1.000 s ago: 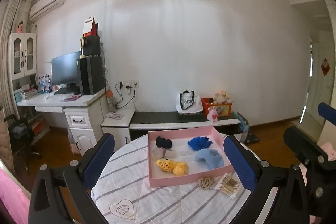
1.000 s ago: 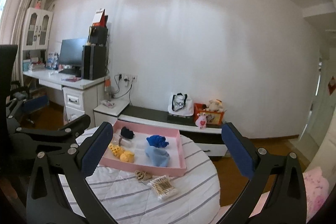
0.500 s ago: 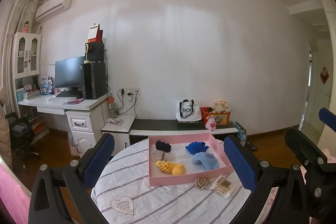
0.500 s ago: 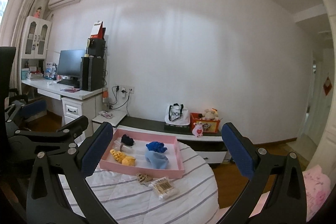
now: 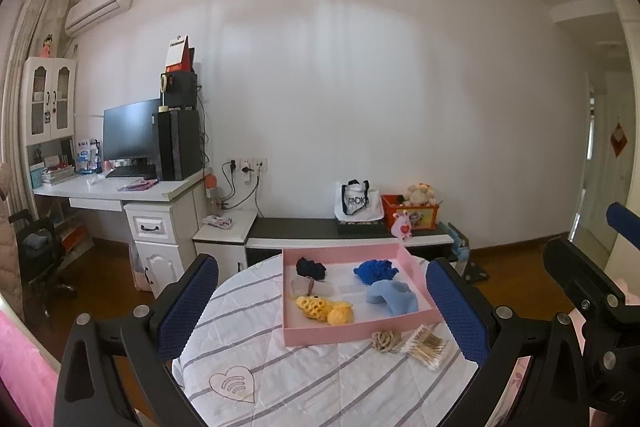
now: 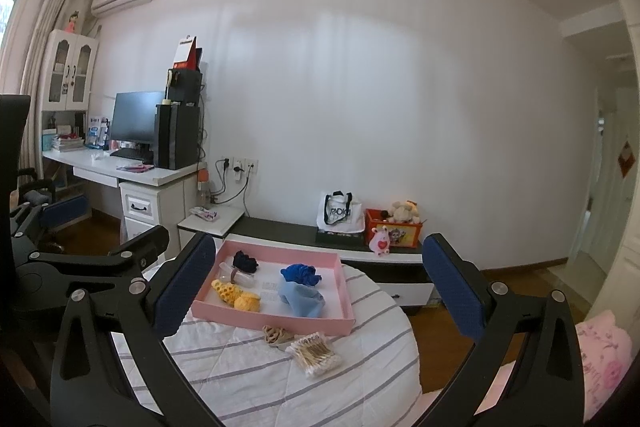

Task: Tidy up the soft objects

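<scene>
A pink tray (image 5: 352,329) (image 6: 276,317) sits on a round table with a striped white cloth (image 5: 288,371) (image 6: 248,367). In it lie a dark blue scrunchie (image 5: 311,267), a bright blue scrunchie (image 5: 375,270) (image 6: 301,275), a light blue soft piece (image 5: 392,297) (image 6: 302,298) and yellow knitted pieces (image 5: 324,309) (image 6: 236,297). A beige hair tie (image 5: 386,339) (image 6: 274,335) and a pack of cotton swabs (image 5: 426,345) (image 6: 316,351) lie in front of the tray. My left gripper (image 5: 322,311) and right gripper (image 6: 316,291) are open, empty, held back from the table.
A white desk (image 5: 120,189) with a monitor and a computer tower stands at the left. A low dark cabinet (image 5: 340,229) along the wall carries a white bag and a red toy box. Pink bedding (image 6: 604,359) lies at the right. Wooden floor surrounds the table.
Both cameras have tilted upward and drawn back a little, so the table and tray sit lower and smaller in view. Both grippers stay open and empty.
</scene>
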A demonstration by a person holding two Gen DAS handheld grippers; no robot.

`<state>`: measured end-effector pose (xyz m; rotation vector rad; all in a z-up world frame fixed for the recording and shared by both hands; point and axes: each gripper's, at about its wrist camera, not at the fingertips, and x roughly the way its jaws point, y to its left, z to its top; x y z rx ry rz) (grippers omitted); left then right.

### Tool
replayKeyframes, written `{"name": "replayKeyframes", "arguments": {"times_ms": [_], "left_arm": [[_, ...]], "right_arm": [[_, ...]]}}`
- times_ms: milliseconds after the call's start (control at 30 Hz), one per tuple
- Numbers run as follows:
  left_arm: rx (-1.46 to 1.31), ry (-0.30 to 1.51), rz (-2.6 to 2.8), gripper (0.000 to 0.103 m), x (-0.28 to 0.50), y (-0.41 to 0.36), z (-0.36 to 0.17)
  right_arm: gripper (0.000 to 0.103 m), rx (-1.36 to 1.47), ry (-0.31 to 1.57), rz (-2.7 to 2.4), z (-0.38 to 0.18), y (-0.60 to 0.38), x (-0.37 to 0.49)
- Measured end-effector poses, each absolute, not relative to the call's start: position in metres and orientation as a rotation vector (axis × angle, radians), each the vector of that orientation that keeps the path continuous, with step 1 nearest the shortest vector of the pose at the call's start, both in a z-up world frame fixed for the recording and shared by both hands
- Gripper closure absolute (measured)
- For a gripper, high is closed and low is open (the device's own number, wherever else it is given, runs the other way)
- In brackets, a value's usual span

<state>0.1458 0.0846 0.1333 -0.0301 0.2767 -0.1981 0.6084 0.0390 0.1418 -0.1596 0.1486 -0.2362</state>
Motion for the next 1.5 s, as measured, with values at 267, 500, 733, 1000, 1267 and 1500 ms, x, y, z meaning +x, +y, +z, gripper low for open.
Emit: {"name": "replayKeyframes", "arguments": {"times_ms": [267, 500, 733, 1000, 1267, 1500], "left_arm": [[-0.026, 0.341, -0.180, 0.000, 0.162, 0.084, 0.123], [-0.012, 0.453, -0.167, 0.000, 0.193, 0.081, 0.105], [-0.012, 0.610, -0.161, 0.000, 0.240, 0.073, 0.084], [0.001, 0.776, -0.141, 0.000, 0.296, 0.066, 0.044], [-0.012, 0.907, -0.143, 0.000, 0.340, 0.066, 0.003], [0.003, 0.947, -0.133, 0.000, 0.357, 0.065, -0.015]], "right_arm": [[0.000, -0.139, 0.212, -0.230, 0.132, 0.034, 0.626], [0.000, -0.095, 0.345, -0.244, 0.103, 0.019, 0.663], [0.000, -0.044, 0.505, -0.296, 0.062, -0.004, 0.704], [0.000, 0.012, 0.704, -0.354, 0.008, -0.035, 0.748], [0.000, 0.065, 0.868, -0.361, -0.041, -0.055, 0.780], [0.000, 0.096, 0.927, -0.279, -0.063, -0.054, 0.799]]}}
